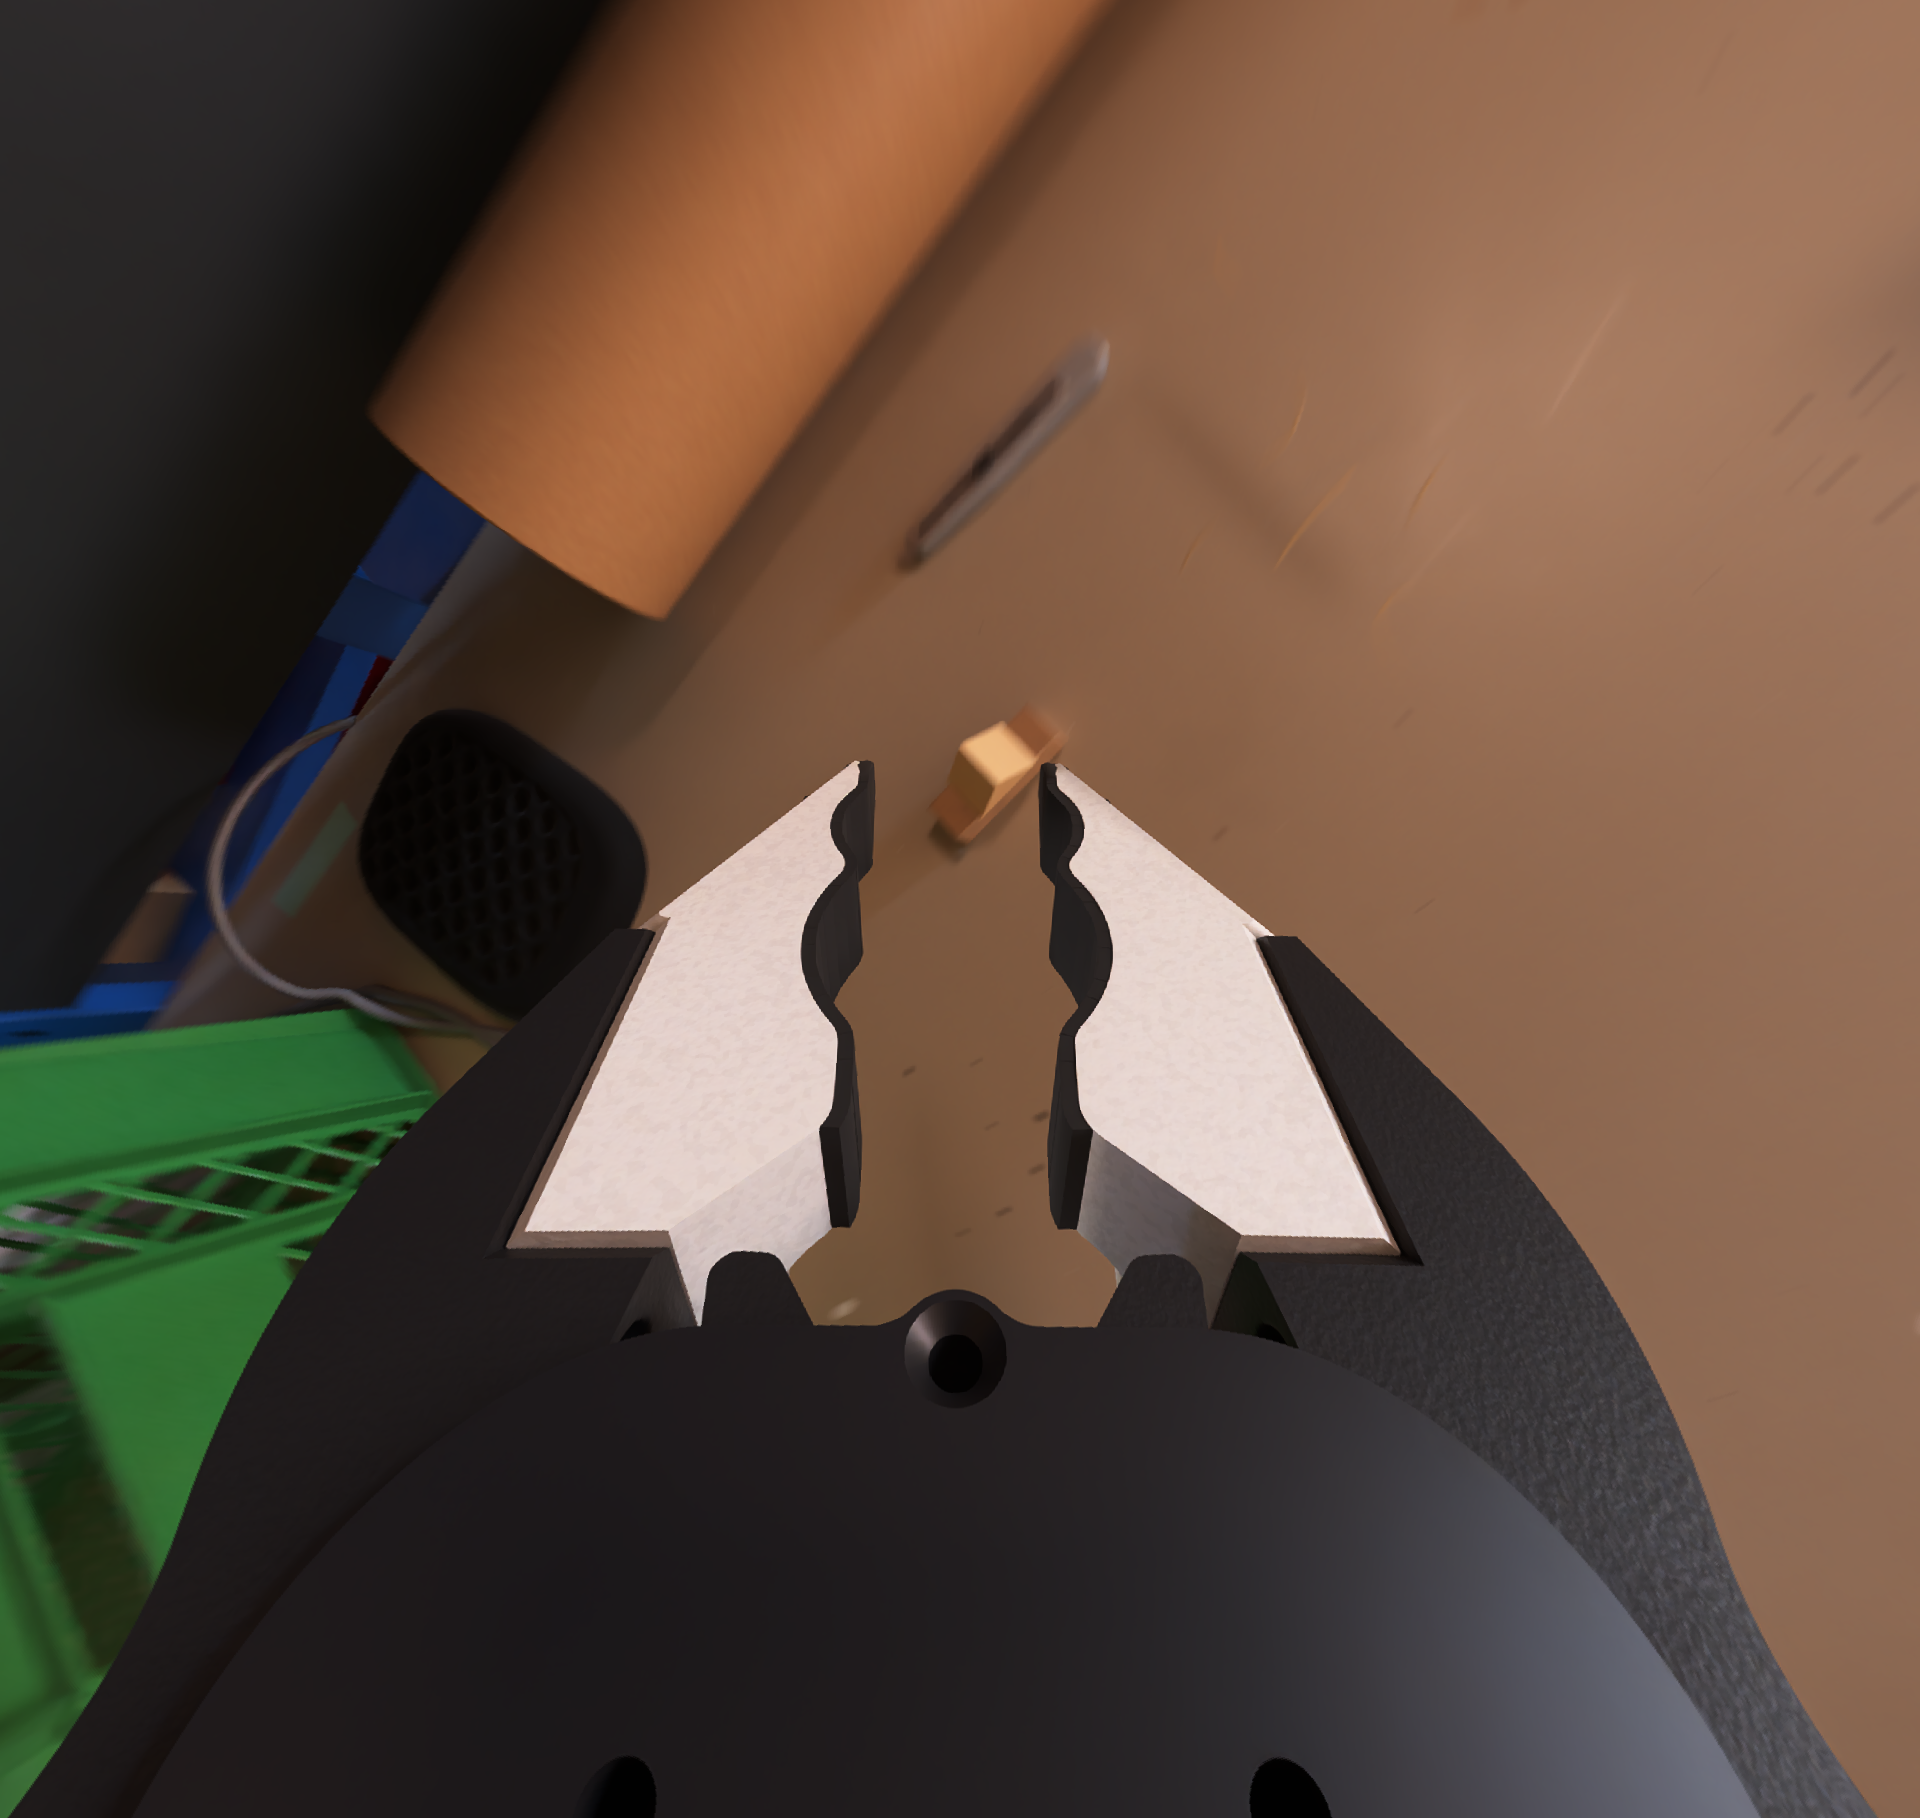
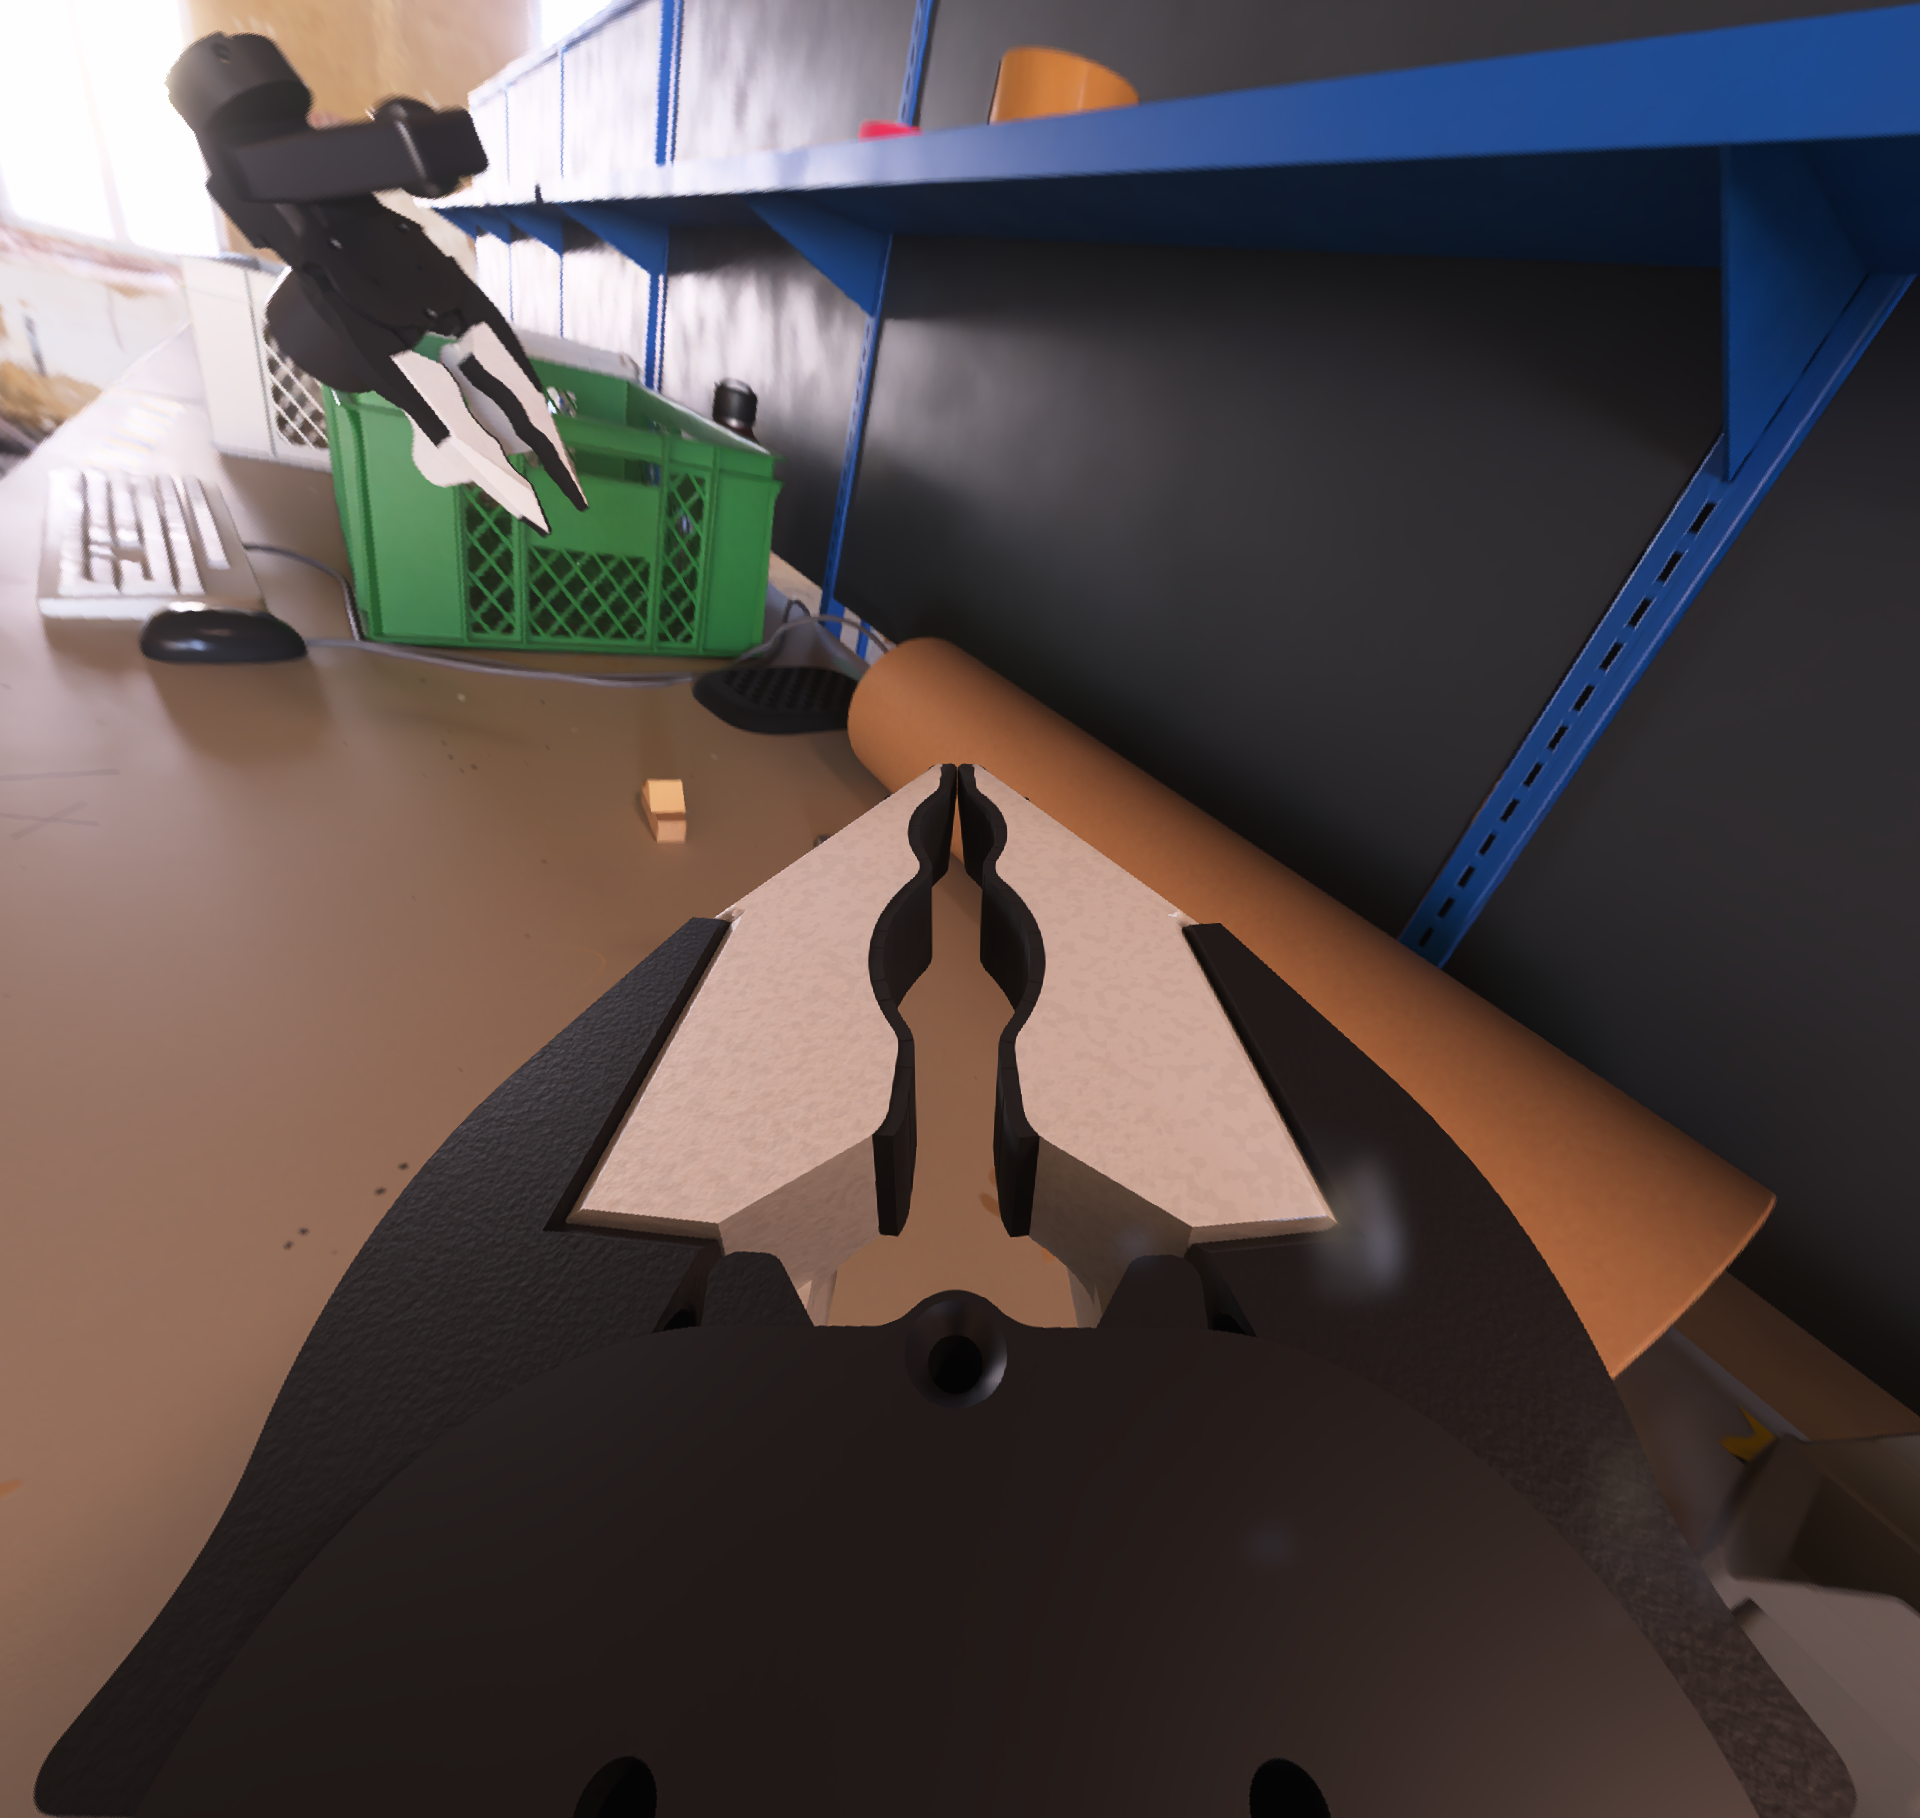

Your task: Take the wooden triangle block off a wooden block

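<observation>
A small stack of two pale wooden pieces [image 1: 992, 776] stands on the brown table, seen just beyond my left gripper's tips. In the right wrist view the upper piece [image 2: 663, 794] rests on the lower block [image 2: 671, 829]; their shapes are too small to make out. My left gripper [image 1: 956, 776] is open and empty, high above the table and pointing down at the stack. It also shows in the right wrist view [image 2: 556, 506], in front of the green crate. My right gripper [image 2: 956, 776] is shut and empty, low over the table to the right of the stack.
A long brown paper roll [image 2: 1299, 989] lies along the dark back wall, also in the left wrist view [image 1: 779, 210]. A green crate [image 2: 561, 563], a black mesh object [image 1: 488, 854], a keyboard [image 2: 135, 542] and a mouse [image 2: 218, 636] lie left. A blue shelf [image 2: 1247, 147] hangs above.
</observation>
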Available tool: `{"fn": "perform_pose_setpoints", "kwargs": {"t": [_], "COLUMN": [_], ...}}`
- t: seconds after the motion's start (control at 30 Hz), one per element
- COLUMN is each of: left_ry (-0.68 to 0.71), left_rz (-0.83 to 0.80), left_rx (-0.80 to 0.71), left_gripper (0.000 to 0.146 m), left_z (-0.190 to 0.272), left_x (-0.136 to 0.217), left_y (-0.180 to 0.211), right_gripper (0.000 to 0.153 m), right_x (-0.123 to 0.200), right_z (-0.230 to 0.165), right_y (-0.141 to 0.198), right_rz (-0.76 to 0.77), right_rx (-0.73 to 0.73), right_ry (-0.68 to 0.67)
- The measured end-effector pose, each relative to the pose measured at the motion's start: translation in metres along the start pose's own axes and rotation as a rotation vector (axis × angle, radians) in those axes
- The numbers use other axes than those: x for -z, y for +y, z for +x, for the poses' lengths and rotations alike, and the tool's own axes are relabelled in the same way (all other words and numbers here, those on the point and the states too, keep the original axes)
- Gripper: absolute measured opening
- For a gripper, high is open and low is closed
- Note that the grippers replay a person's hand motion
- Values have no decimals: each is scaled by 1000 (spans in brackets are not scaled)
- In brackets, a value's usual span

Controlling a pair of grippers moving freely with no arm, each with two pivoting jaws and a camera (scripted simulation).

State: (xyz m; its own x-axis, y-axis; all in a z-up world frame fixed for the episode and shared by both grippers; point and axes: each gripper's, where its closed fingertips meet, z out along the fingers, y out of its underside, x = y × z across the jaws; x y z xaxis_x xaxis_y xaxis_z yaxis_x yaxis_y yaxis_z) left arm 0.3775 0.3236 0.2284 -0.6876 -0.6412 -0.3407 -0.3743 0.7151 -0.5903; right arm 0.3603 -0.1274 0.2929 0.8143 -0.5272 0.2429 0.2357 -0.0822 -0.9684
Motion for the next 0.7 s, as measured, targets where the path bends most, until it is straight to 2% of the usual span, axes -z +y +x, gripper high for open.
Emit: {"fn": "perform_pose_setpoints", "kwargs": {"t": [0.17, 0.23, 0.3, 0.43, 0.53, 0.7], "left_ry": [40, 63, 90, 189, 280, 306], "left_rz": [-302, -368, -385, -337, -410, -501], "left_rx": [-394, -546, -635, -671, -647, -713], "left_gripper": [32, 32, 35, 42, 46, 47], "left_z": [-3, -1, 0, 4, 4, 3], "left_x": [-98, -126, -147, -166, -173, -184], "left_y": [44, 59, 66, 68, 82, 100], "right_gripper": [0, 0, 0, 0, 1, 1], "right_x": [-12, -17, -22, -29, -34, -41], "right_z": [-3, -6, -8, -11, -13, -17], "right_y": [15, 21, 26, 38, 46, 61], "right_rz": [-91, -121, -150, -205, -241, -302], "right_rx": [53, 82, 109, 136, 140, 152], "right_ry": [12, 9, 4, -2, -15, -41]}}
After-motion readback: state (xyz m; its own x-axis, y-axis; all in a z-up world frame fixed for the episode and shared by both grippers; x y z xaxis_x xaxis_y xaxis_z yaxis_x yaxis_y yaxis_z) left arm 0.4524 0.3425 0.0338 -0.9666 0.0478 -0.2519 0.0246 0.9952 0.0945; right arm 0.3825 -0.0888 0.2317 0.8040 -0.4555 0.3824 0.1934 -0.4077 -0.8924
